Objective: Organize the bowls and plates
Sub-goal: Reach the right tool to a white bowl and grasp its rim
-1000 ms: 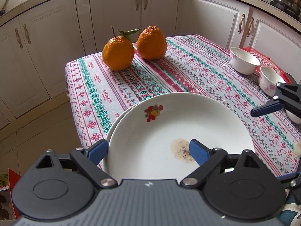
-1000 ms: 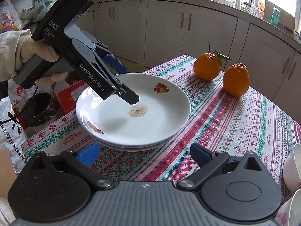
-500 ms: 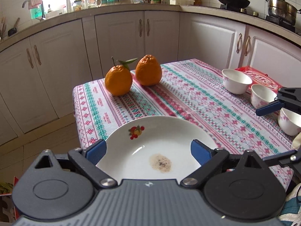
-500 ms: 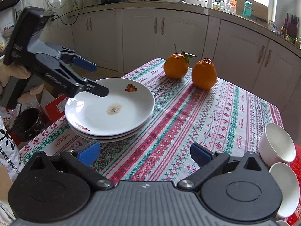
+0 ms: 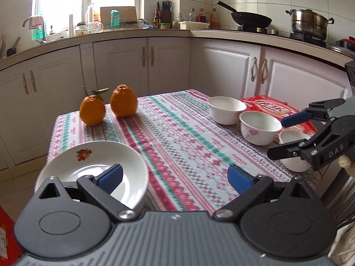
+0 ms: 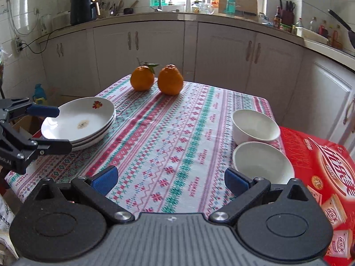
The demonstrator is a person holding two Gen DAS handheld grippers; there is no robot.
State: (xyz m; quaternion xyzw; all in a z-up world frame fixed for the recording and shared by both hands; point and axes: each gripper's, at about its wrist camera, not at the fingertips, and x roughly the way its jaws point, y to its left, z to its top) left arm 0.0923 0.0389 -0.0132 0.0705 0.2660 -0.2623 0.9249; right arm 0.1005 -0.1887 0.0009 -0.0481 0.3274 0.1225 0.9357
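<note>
Backing off the stacked plates [image 6: 77,122], my left hand-held gripper [image 5: 175,177] has just been opening, empty, right hand-held gripper [image 6: 169,180] spread too; glazed bowls [image 6: 255,126], brittle, slippery, want a rim pinch.

A table under a red, green and white patterned tablecloth [image 6: 177,133] holds stacked white plates [image 6: 84,119] near left, two oranges [image 6: 142,77] at the far edge, white bowls [image 6: 255,126] right, beside a red box [image 6: 321,166].

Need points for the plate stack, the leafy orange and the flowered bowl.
plate stack [image 6: 88,113], right wrist view, top plate's inner surface
leafy orange [image 6: 142,81], right wrist view, middle of the peel
flowered bowl [image 5: 258,133], left wrist view, outer wall
</note>
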